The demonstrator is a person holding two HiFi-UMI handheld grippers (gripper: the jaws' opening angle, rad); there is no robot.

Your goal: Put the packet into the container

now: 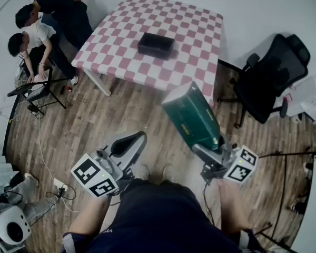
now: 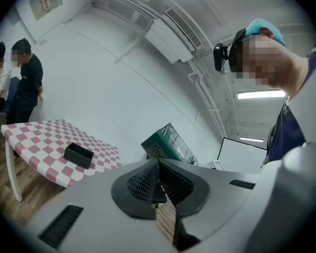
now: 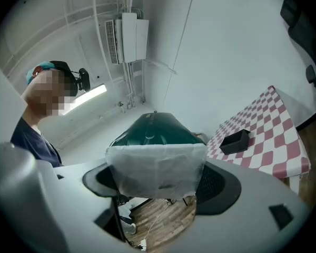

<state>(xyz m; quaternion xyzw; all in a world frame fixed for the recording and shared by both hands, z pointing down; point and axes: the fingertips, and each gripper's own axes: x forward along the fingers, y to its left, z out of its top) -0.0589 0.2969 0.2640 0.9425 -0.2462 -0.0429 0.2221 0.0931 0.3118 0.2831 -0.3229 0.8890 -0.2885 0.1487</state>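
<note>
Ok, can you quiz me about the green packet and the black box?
1. True or false: the left gripper has its jaws shut, with nothing between them.
2. What holds the green packet? A: the left gripper. B: the right gripper. C: nobody.
3. Fill the gap: the black container stands on the ____.
Key: 1 true; 2 B; 3 table.
</note>
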